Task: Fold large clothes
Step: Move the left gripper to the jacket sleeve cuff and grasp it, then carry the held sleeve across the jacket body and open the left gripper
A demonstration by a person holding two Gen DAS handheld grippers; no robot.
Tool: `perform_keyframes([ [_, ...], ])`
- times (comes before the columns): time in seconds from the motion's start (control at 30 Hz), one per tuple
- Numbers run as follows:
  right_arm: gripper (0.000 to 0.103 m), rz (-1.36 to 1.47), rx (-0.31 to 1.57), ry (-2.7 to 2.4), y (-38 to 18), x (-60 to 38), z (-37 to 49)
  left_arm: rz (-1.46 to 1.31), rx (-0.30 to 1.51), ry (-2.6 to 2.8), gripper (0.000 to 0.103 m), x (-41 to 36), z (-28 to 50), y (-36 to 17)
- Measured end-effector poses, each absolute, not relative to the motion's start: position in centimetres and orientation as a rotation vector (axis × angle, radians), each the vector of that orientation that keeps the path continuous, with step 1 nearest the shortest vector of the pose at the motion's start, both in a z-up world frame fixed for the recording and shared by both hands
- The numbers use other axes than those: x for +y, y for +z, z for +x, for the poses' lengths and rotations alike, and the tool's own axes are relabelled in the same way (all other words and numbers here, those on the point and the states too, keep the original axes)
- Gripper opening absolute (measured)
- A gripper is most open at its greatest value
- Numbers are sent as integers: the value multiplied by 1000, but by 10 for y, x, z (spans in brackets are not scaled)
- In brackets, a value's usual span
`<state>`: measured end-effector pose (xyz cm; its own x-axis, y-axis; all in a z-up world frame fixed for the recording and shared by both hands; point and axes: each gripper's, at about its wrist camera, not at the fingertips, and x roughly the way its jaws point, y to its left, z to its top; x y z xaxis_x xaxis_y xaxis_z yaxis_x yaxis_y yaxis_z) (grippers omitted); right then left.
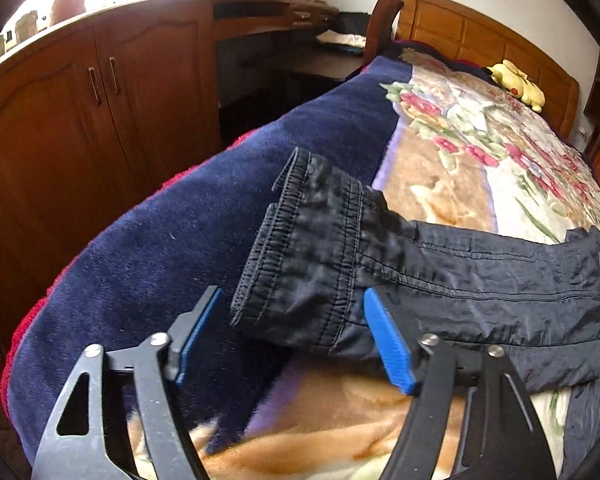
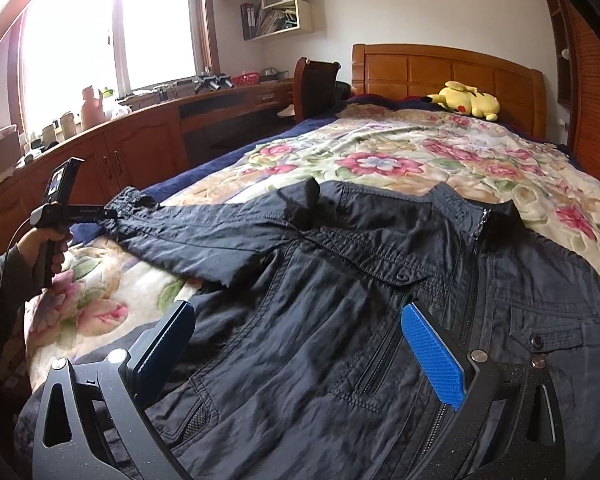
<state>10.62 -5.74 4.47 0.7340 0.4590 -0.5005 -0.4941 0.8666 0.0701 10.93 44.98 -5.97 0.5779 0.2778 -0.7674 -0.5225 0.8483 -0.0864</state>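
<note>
Bed (image 2: 380, 148) fills the room ahead of both grippers, its floral blanket (image 2: 380, 160) a broad soft surface that gives the black jacket (image 2: 340, 320) space to lie spread out front-up, zip and collar pointing away toward the headboard (image 2: 448, 68). That flat layout looks deliberate: a large garment needs its sleeves out to the sides before they can be folded in.

The body of the jacket lies directly under the right gripper (image 2: 300, 344), whose jaws are spread wide above the chest and pocket area, pinching nothing.

One sleeve (image 1: 480, 280) stretches out to the left, and its elastic cuff (image 1: 296, 248) sits just ahead of the left gripper (image 1: 296, 332), between the blue pads, which stand apart on either side of it and do not yet press the cloth. I judge this to be the approach to a cuff grasp.

Left of that gripper the blanket's navy border (image 1: 160, 240) drops off the bed edge, with wooden cabinets (image 1: 80, 100) beyond. Open room lies rightward, over the jacket. A yellow plush toy (image 2: 466, 100) rests far ahead by the headboard, well clear.
</note>
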Motion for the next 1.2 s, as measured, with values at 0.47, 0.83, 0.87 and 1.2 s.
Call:
perform_keyframes([
  [0.47,103,-61,521,555,51,-63,101,-233,899,453,13,418,136,-52],
  [0.83,103,-92,520,557,59,-75,97,-66,683,238,11,274,141,49],
  [0.87,103,-89,519,552,60,-79,97,-61,667,209,11,261,142,57],
  [1.2,103,-88,506,428,64,-124,95,-18,587,-110,10,121,151,93],
])
